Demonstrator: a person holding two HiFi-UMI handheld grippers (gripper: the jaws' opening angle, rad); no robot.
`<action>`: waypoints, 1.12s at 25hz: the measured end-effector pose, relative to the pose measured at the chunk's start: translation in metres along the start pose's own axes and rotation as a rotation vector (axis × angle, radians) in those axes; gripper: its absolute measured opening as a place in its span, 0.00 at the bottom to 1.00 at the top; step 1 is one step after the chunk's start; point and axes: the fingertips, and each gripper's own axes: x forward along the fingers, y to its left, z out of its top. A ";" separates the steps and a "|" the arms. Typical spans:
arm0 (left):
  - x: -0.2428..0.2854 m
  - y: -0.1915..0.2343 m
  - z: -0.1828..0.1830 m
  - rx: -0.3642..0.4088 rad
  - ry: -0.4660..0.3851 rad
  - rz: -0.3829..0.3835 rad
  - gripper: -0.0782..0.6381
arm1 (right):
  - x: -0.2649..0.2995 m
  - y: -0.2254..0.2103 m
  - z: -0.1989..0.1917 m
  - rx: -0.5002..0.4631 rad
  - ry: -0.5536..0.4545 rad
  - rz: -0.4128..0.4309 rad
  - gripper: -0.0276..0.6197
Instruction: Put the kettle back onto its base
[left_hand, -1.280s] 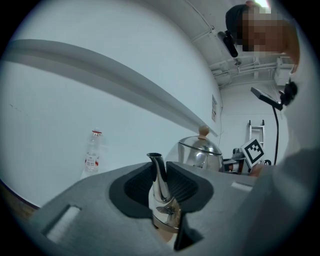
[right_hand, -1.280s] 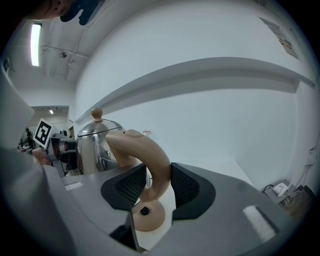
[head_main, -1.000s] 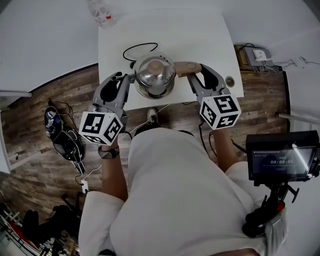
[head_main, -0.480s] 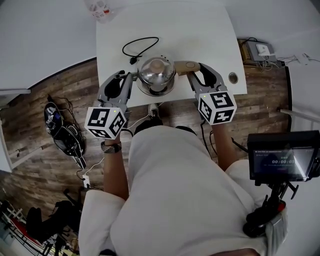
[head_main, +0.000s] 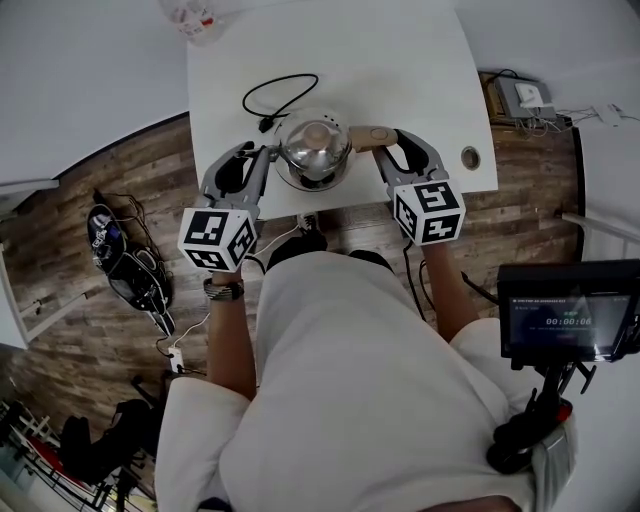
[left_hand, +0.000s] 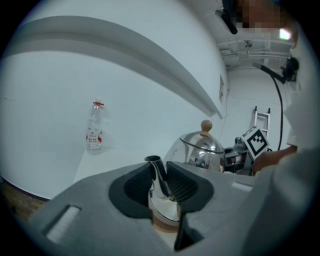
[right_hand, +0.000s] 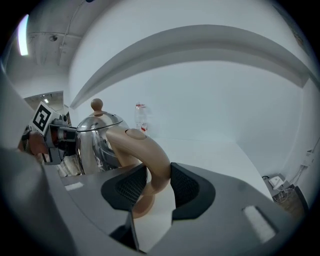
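a: where's the kettle (head_main: 313, 150) right now?
b: between the two grippers, over the near part of the white table (head_main: 400, 70). its steel body is just to the right of the left gripper (head_main: 266, 160) and just to the left of the right gripper (head_main: 386, 148).
a: is the left gripper holding anything?
b: yes. its pads are closed on the shiny spout (left_hand: 157, 177), which stands upright between them. the kettle's dome and the round wooden knob (left_hand: 206, 125) on the lid rise just beyond its jaws, to the right.
a: and the right one?
b: clamped on the tan handle (right_hand: 152, 152). the handle curves up out of its jaws and runs to the left into the steel body, just ahead of that gripper.
a: is the kettle on its base?
b: can't tell. whatever is under the kettle is hidden from above, and neither gripper view shows its underside.
a: what else is around?
b: a black cord (head_main: 280, 92) lies looped on the table just past the left gripper's tips. a clear bottle (left_hand: 93, 134) with a red-and-white label stands upright well beyond the left gripper, off to its left. behind the right gripper, out past the person's right arm, there's a small screen (head_main: 565, 320) on a dark mount. wood floor (head_main: 100, 200) shows to the left of the left gripper.
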 end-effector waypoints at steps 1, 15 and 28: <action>0.000 0.000 -0.002 -0.002 0.006 0.000 0.24 | 0.000 0.000 -0.002 0.000 0.005 0.000 0.27; 0.015 0.002 -0.032 -0.046 0.074 -0.004 0.24 | 0.010 -0.007 -0.027 0.011 0.074 -0.015 0.27; 0.011 -0.017 -0.039 -0.037 0.074 -0.025 0.24 | -0.008 -0.011 -0.038 0.028 0.061 -0.034 0.28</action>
